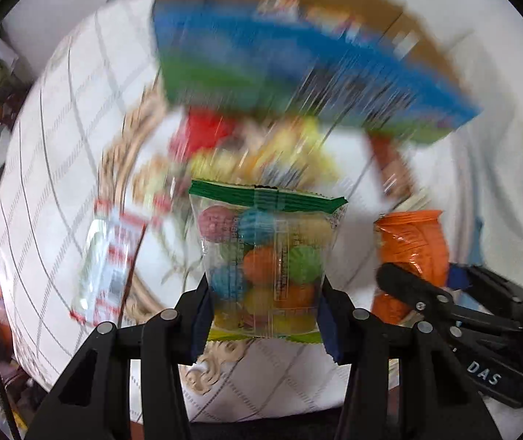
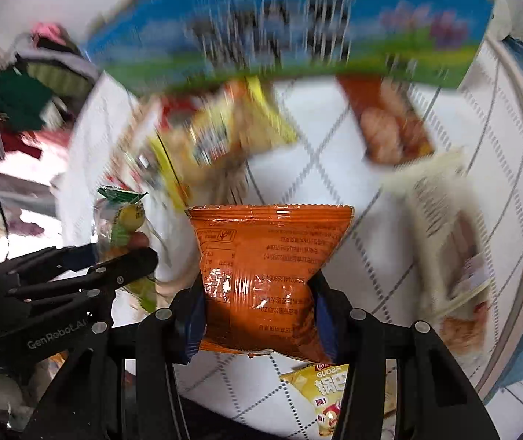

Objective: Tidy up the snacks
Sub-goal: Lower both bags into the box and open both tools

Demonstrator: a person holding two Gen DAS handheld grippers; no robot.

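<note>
Below the right jaws' pinched orange packet (image 2: 261, 275), only its view shows a yellow packet (image 2: 320, 388).

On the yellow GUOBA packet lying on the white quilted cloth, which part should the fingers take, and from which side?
Probably the yellow GUOBA packet is best taken from above, across its flat upper seam edge. It lies flat on the white quilted cloth, so only an edge offers the fingers purchase. The right gripper is already shut on the orange packet, so that must be placed first.
</note>
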